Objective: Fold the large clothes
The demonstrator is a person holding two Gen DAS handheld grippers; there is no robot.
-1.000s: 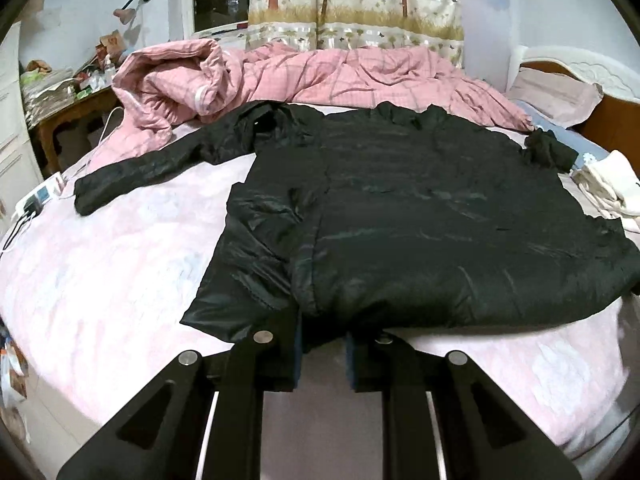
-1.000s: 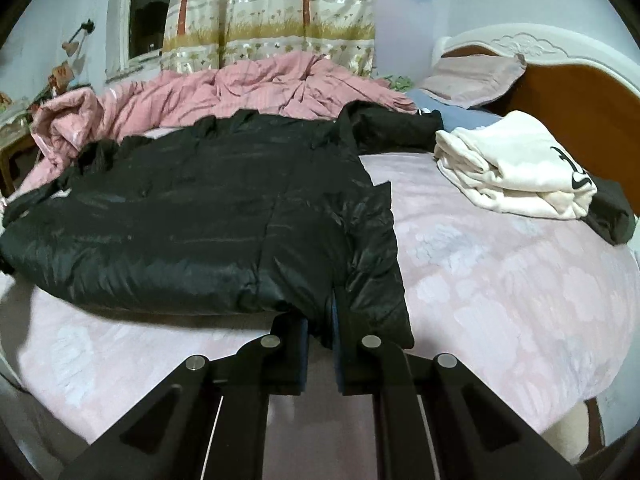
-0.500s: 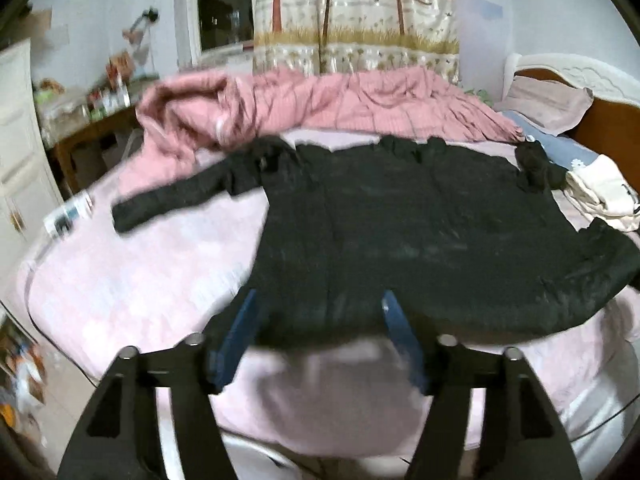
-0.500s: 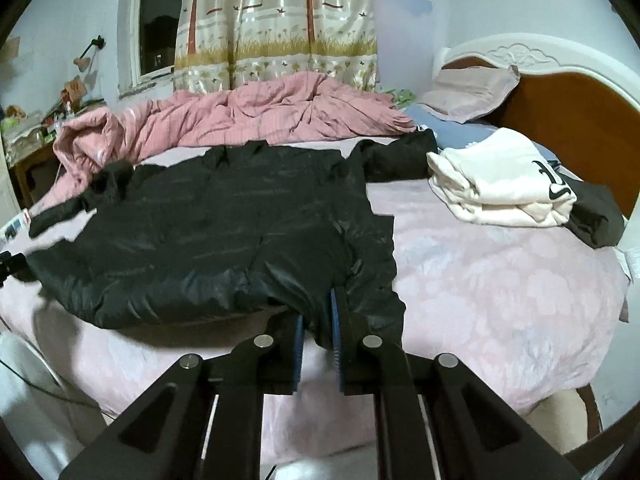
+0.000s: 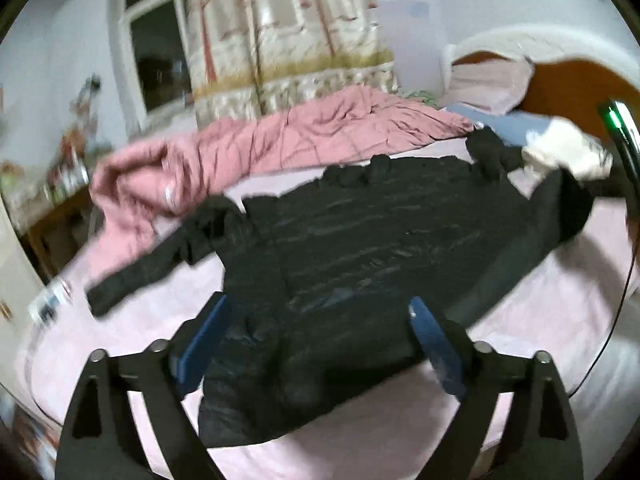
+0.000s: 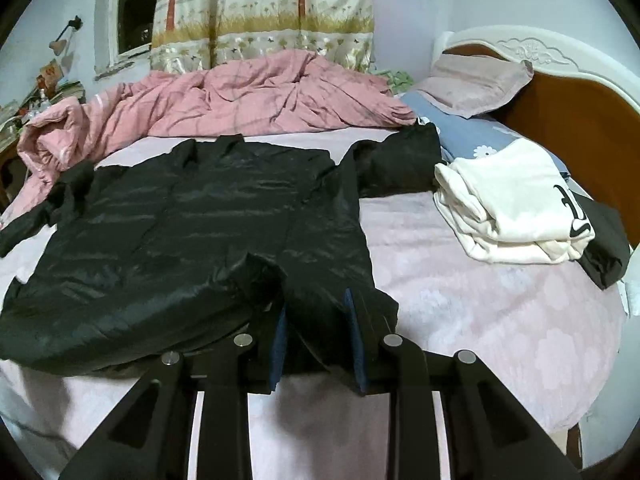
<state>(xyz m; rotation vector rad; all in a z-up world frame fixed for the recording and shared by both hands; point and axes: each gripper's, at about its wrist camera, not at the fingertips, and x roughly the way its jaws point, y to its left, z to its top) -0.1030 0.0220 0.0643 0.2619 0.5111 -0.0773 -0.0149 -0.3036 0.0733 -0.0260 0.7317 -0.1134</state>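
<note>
A black shiny padded jacket (image 5: 384,248) (image 6: 192,232) lies spread flat on the pink bed sheet (image 6: 460,280), collar toward the far side and one sleeve (image 5: 152,268) stretched out to the left. My left gripper (image 5: 320,324) hovers above the near hem, its jaws opening wide, with no cloth touching the blue pads (image 5: 208,336). At the hem's right corner, my right gripper (image 6: 316,316) has its jaws opening. A bunched fold of hem sits loosely between its pads (image 6: 354,332).
A crumpled pink quilt (image 6: 248,100) lies along the bed's far side. At the right are a folded white garment (image 6: 516,208), a dark folded item (image 6: 604,248), pillows (image 6: 476,84) and the headboard (image 6: 580,120). A cluttered desk (image 5: 60,192) stands left. A black unit with a green light (image 5: 618,128) shows at the right edge.
My left gripper let go of the hem, opened wide, rose and rolled. My right gripper's jaws parted around the hem corner as it lifted. The near hem now lies bunched.
</note>
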